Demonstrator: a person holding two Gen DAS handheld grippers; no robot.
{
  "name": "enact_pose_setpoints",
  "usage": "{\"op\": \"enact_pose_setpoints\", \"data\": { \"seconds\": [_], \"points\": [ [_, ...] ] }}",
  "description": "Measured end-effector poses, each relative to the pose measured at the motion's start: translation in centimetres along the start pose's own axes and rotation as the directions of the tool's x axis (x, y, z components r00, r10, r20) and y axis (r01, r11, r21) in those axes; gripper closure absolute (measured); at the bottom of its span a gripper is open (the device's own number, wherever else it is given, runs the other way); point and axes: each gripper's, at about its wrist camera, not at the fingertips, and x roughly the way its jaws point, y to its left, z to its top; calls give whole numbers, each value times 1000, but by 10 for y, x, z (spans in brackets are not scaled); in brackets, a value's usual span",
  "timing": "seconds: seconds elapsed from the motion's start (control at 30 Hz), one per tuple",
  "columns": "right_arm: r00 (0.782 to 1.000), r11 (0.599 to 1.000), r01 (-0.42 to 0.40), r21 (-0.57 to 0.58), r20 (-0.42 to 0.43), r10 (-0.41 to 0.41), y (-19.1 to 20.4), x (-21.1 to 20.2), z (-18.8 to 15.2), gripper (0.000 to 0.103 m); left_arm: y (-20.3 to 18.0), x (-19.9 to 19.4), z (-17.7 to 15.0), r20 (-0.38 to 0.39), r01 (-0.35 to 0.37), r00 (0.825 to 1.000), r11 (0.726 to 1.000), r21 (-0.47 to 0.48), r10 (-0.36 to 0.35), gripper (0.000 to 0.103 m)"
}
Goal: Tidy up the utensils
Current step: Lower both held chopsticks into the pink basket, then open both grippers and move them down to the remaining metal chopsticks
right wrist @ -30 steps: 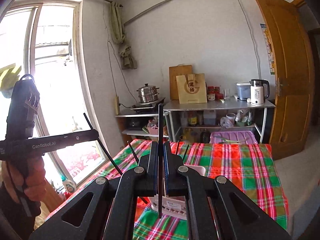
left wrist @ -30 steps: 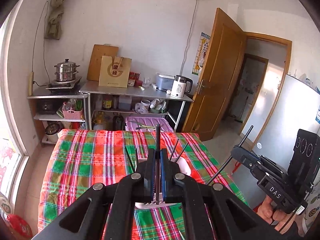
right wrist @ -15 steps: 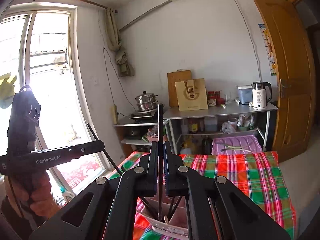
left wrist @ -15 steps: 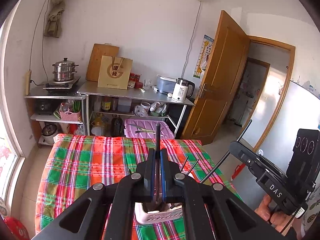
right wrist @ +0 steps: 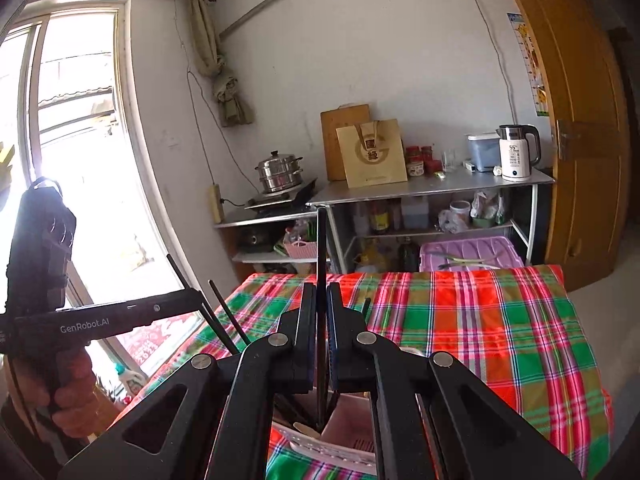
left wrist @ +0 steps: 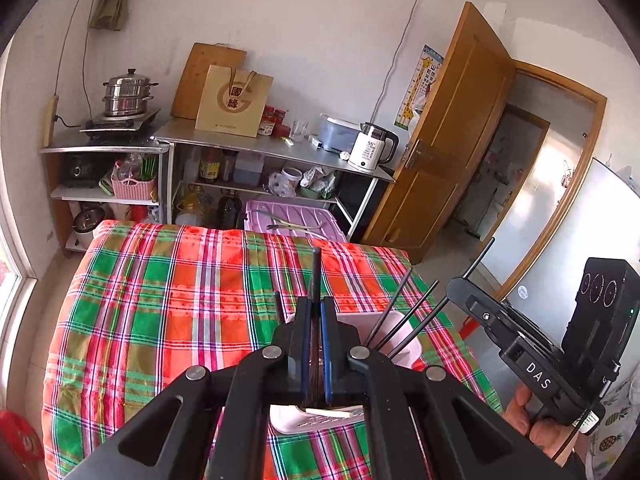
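My left gripper [left wrist: 316,306] is shut on a black chopstick [left wrist: 315,270] that stands upright between its pads. Right under it a white-pink utensil holder [left wrist: 404,344] sits on the plaid tablecloth [left wrist: 168,304], with several black chopsticks [left wrist: 394,310] leaning out of it. My right gripper [right wrist: 321,292] is shut on another upright black chopstick [right wrist: 321,240], whose lower end reaches into the holder [right wrist: 348,428]. Each gripper shows in the other's view, the right gripper [left wrist: 520,356] at the right edge and the left gripper [right wrist: 120,316] at the left, both held by a hand.
Beyond the table's far edge stand a steel counter [left wrist: 256,146] with a white kettle [left wrist: 372,152], a steamer pot [left wrist: 128,94] and a purple bin [left wrist: 296,222]. An open wooden door [left wrist: 448,132] is at the right, a window [right wrist: 68,168] at the left.
Both grippers have sunk towards the holder with their chopsticks still gripped. The holder and its leaning chopsticks now lie closer under the jaws.
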Motion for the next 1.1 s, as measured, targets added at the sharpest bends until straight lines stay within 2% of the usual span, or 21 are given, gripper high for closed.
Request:
{"op": "enact_pose_setpoints", "data": {
  "seconds": [0.4, 0.5, 0.57, 0.8, 1.1],
  "points": [
    [996, 1000, 0, 1, -87, 0, -3, 13, -19, 98, 5, 16, -16, -52, -8, 999, 1000, 18, 9, 97],
    [997, 1000, -2, -13, -76, 1, 0, 5, -18, 93, 3, 8, -16, -22, -8, 1000, 999, 32, 8, 88],
    [998, 1000, -2, -19, -62, 1, 2, -3, -15, 91, 1, -1, -16, 4, -8, 1000, 999, 35, 7, 85],
    [1000, 999, -1, -32, -17, 0, 5, -41, -16, 91, -9, -41, -23, 86, -50, 995, 997, 65, 44, 85],
    [1000, 999, -9, -45, -3, 9, 9, -91, -49, 91, -27, -87, -83, 138, -68, 989, 992, 109, 53, 85]
  ]
}}
